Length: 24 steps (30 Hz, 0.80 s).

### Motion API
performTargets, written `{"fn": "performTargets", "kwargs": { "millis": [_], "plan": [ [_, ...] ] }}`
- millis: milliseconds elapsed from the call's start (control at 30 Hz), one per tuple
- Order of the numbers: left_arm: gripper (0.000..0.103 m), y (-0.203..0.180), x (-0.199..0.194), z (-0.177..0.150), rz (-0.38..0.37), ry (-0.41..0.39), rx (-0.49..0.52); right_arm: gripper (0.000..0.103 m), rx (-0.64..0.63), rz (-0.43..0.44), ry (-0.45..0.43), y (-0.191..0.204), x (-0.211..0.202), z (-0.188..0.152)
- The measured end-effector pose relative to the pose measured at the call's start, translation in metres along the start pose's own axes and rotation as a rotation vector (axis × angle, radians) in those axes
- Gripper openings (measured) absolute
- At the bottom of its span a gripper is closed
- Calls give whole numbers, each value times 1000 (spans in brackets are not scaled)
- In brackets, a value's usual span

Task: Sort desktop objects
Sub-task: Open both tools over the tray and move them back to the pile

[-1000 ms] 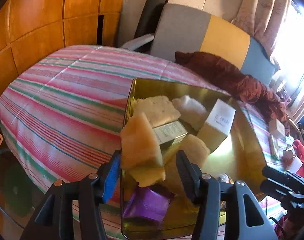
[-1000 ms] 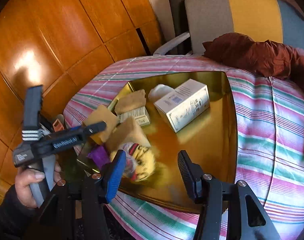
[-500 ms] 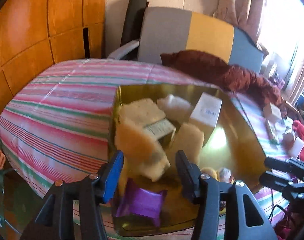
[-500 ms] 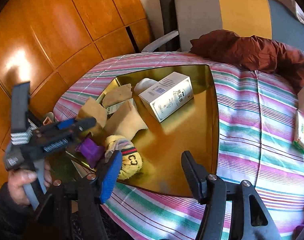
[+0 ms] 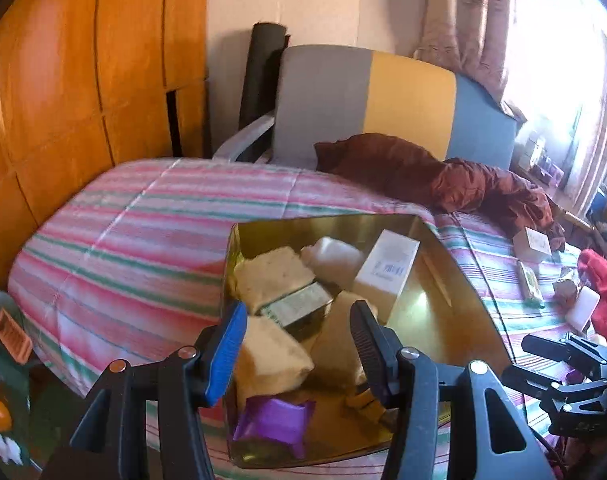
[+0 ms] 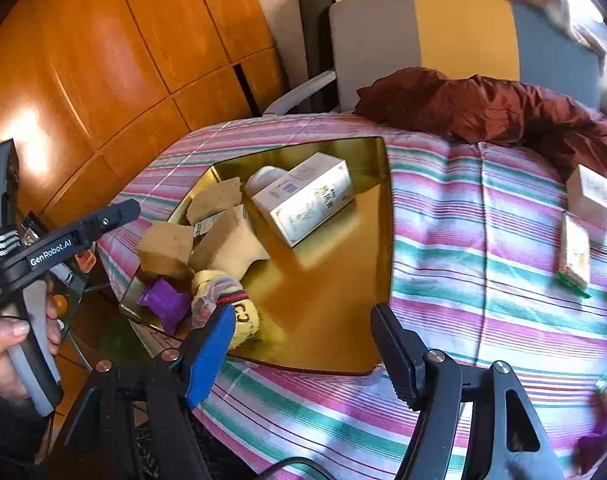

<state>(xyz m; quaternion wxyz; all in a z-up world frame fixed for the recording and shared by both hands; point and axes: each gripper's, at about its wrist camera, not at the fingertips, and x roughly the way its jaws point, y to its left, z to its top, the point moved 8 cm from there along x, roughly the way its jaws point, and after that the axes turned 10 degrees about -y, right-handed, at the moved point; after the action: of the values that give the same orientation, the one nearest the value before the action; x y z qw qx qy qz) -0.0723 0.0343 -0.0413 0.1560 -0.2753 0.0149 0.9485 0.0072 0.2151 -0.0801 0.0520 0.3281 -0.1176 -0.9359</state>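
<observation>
The right gripper has just been opening, nothing between its fingers, low in the frame over the near edge of a gold tray. In the tray lie a white box, tan sponges, a purple packet and a yellow sock. At left, a hand holds the left gripper

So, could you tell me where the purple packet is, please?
In the right wrist view, the purple packet lies in the gold tray's near-left corner, beside the yellow sock.

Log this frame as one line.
left gripper: open, empty, over gold tray | right gripper: jaws just opening, empty | yellow sock: in tray
</observation>
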Motion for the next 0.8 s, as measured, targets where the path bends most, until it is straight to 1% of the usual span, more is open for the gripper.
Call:
{"fn": "performTargets", "kwargs": {
  "millis": [100,333,700,800],
  "plan": [
    [55,-12,1,5,-7,-1,28,71,4,-20,-15,-8,-8,3],
    [55,-48,2,7,-64,9,90,72,37,-87,-48,-36,-31,6],
    [55,-99,7,6,-150,19,169,72,124,-213,-78,-97,-67,1],
    [55,-115,9,4,-185,27,187,73,149,-249,-81,-113,-77,-3]
  ]
}}
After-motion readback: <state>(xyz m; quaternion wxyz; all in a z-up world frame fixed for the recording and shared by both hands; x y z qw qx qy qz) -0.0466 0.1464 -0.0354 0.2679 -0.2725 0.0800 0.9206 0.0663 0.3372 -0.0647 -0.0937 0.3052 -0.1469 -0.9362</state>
